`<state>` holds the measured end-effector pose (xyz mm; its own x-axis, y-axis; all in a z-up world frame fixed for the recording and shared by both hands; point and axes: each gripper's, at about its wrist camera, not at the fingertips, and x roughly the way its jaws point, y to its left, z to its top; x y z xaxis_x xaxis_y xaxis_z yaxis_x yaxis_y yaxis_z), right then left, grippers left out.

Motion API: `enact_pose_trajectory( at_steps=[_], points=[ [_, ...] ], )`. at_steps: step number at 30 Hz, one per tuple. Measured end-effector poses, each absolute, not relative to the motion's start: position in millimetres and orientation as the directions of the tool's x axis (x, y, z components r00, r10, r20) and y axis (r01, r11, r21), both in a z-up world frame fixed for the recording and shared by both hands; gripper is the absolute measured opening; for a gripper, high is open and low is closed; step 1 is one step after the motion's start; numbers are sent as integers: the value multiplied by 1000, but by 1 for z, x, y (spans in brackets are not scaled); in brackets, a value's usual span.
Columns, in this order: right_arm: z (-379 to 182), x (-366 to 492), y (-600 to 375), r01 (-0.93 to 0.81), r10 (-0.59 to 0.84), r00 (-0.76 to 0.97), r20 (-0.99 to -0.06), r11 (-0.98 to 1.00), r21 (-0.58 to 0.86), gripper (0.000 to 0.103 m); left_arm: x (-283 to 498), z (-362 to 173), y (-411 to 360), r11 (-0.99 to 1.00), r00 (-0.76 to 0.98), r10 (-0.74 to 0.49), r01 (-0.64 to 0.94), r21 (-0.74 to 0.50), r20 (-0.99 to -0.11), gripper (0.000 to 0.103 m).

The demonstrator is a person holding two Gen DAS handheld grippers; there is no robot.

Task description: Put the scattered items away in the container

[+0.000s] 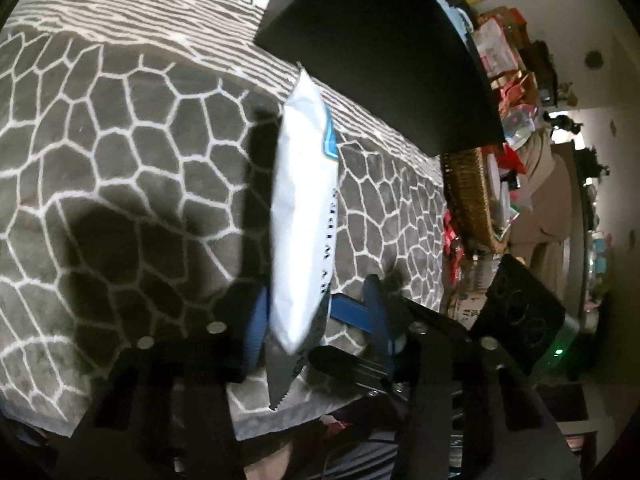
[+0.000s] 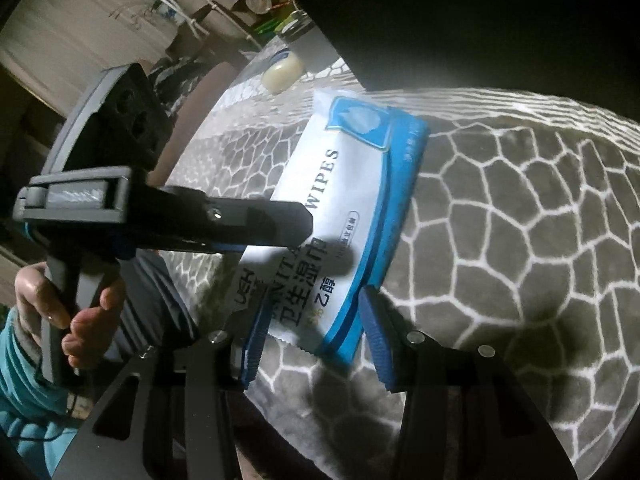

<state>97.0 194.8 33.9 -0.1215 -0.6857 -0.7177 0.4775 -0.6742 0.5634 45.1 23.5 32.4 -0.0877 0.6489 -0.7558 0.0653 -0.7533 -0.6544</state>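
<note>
I see both fisheye views dim, edges curved and vignetted black. Hard light throws dark shadows onto the grey web-patterned blanket (image 1: pixel 132 168) ahead of my grippers; slight motion blur.

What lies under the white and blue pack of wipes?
A grey blanket with white cell lines shows all around the wipes pack. The patch directly beneath the pack is covered, so nothing there can be told.

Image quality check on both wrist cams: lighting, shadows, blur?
Left wrist view: the wipes pack is blown out nearly white, its print smeared, with a hard dark shadow on the patterned blanket; strong fisheye bending. Right wrist view: the pack's lettering is readable, the left gripper shadows it, and the black container is crushed to featureless black.
</note>
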Motion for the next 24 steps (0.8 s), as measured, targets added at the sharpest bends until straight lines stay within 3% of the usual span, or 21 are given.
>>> enact_pose_trajectory(
  at_steps=[6,11,17,19,22,24],
  points=[
    [32,95,195,481,-687,-120,-717,-672,563,49,44,26,34,-790,-100,606,46,-612,-789,40],
    [36,96,195,483,-679,-135,-721,-681,550,53,45,33,42,-826,-116,555,42,-562,-824,28],
    [49,99,197,467,-623,-181,-761,-736,491,54,48,47,60,-872,-121,489,-30,-489,-864,26],
    [59,93,220,400,-657,-215,-723,-734,548,54,50,50,61,-874,-132,485,-47,-484,-864,25],
    [65,78,272,229,-768,-286,-573,-635,738,72,56,55,64,-884,-159,467,-90,-459,-870,25],
    [65,65,293,129,-771,-315,-554,-613,779,75,60,58,69,-897,-178,441,-118,-426,-880,25]
  ],
)
